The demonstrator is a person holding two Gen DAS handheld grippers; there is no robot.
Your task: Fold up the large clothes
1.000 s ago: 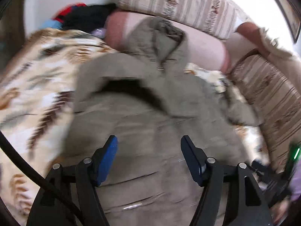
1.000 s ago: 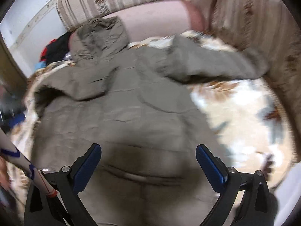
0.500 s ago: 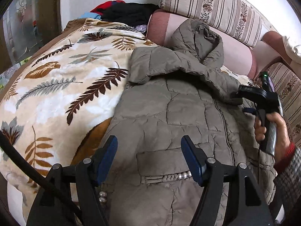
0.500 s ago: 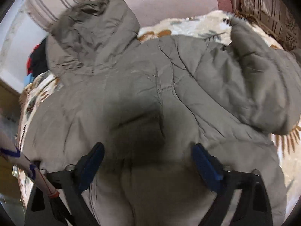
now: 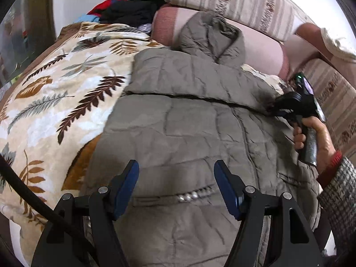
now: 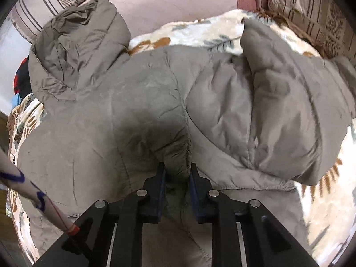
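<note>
The right gripper (image 6: pixel 176 170) has its blue fingers (image 6: pixel 160 173) narrow and closing, with a bunched ridge of quilted fabric pinched between the pads. This fabric belongs to the grey-brown padded jacket (image 6: pixel 138 102), gripped near the base of the right-hand sleeve (image 6: pixel 296 115). The sleeve lies folded in a thick roll beside the grip point.

The left gripper (image 5: pixel 176 184) has its fingers (image 5: pixel 130 178) spread moderately wide and empty. They hover above the lower front of the jacket, over a pocket flap trimmed with a row of beads (image 5: pixel 193 197).

The jacket lies spread flat, with its other sleeve folded across the chest and its hood (image 5: pixel 211 35) resting against a pink bolster (image 5: pixel 262 51). It lies on a leaf-patterned blanket (image 5: pixel 55 102) covering a sofa with striped cushions (image 5: pixel 233 0). In the left wrist view, a hand (image 5: pixel 311 135) grips the right tool's handle at the jacket's far edge. A pile of dark and red clothes (image 5: pixel 126 9) sits behind the blanket.
</note>
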